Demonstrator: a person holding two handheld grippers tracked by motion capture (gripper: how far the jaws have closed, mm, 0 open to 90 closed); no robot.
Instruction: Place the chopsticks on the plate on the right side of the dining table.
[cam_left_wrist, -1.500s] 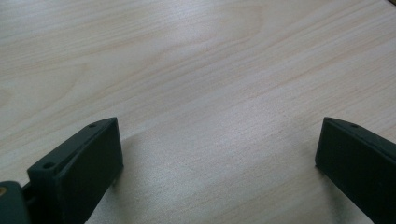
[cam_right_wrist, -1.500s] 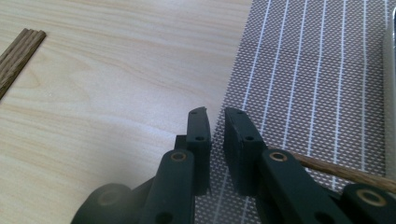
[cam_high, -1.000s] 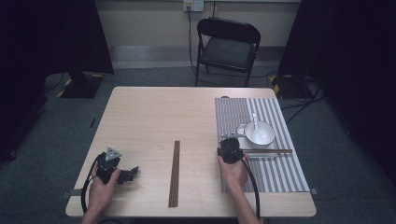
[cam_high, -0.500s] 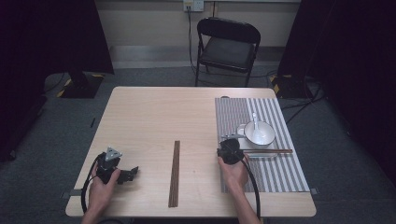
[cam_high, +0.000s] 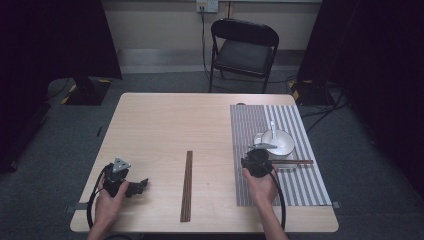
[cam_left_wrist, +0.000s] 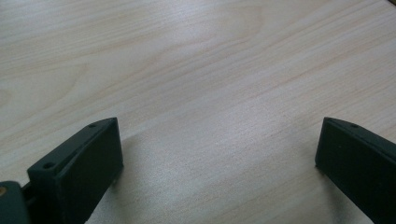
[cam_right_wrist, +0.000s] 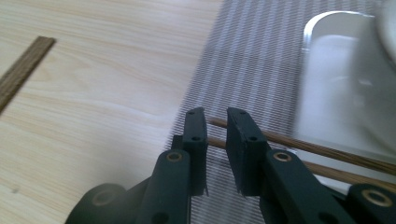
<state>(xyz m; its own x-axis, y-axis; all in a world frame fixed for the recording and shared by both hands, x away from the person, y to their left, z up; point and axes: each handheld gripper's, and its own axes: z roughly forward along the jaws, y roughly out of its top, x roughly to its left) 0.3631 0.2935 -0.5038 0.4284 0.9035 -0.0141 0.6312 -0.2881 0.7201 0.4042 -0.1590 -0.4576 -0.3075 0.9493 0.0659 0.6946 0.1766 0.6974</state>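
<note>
A pair of brown chopsticks (cam_high: 296, 161) (cam_right_wrist: 327, 154) lies across the striped placemat (cam_high: 280, 187) (cam_right_wrist: 252, 56), just in front of a white bowl (cam_high: 280, 142) (cam_right_wrist: 336, 70) with a white spoon (cam_high: 272, 129) in it. My right gripper (cam_high: 259, 159) (cam_right_wrist: 215, 112) hovers over the chopsticks' left ends. Its jaws have just been opening; a narrow gap shows between them with nothing in it. At the table's front left, my left gripper (cam_high: 142, 185) (cam_left_wrist: 219, 135) stands wide open over bare wood.
A long dark wooden strip (cam_high: 186, 185) (cam_right_wrist: 23, 70) lies lengthwise in the middle of the light wood table (cam_high: 175, 120). A black folding chair (cam_high: 242, 47) stands beyond the far edge. Cables trail from both grippers toward the front edge.
My right gripper has shifted a little to the right and lifted above the chopsticks. The left gripper has stayed where it was.
</note>
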